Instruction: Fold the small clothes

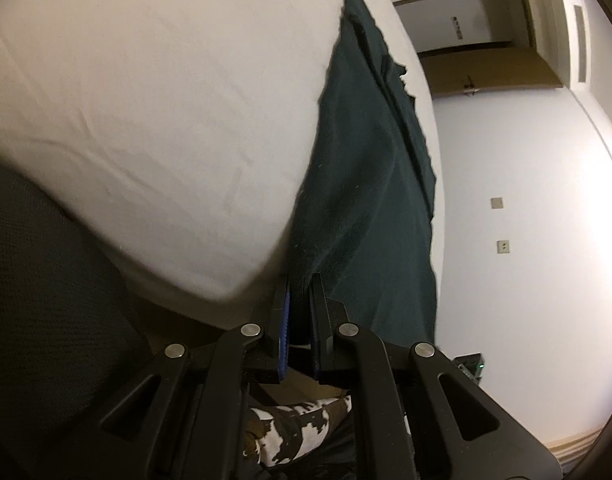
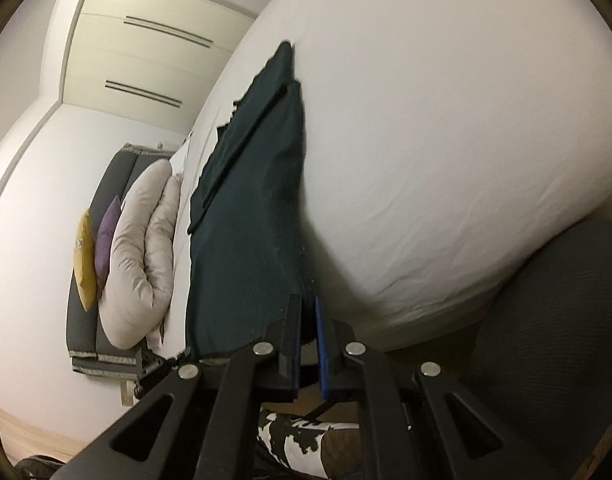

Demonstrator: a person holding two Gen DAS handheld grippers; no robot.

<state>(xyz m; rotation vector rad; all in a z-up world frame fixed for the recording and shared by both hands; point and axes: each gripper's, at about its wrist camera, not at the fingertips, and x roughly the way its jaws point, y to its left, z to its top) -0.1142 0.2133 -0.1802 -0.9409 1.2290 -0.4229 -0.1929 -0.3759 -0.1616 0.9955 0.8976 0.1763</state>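
Note:
A dark teal garment lies stretched on the white bed sheet, with its near edge lifted off the bed. My left gripper is shut on one near corner of it. In the right wrist view the same garment runs away from me over the bed. My right gripper is shut on the other near corner. Part of the garment's far end is folded over on itself.
Both views are rolled sideways. A dark grey bed base sits below the mattress. Pillows and a yellow cushion lie at the headboard. A wooden door and a white wall are beyond the bed.

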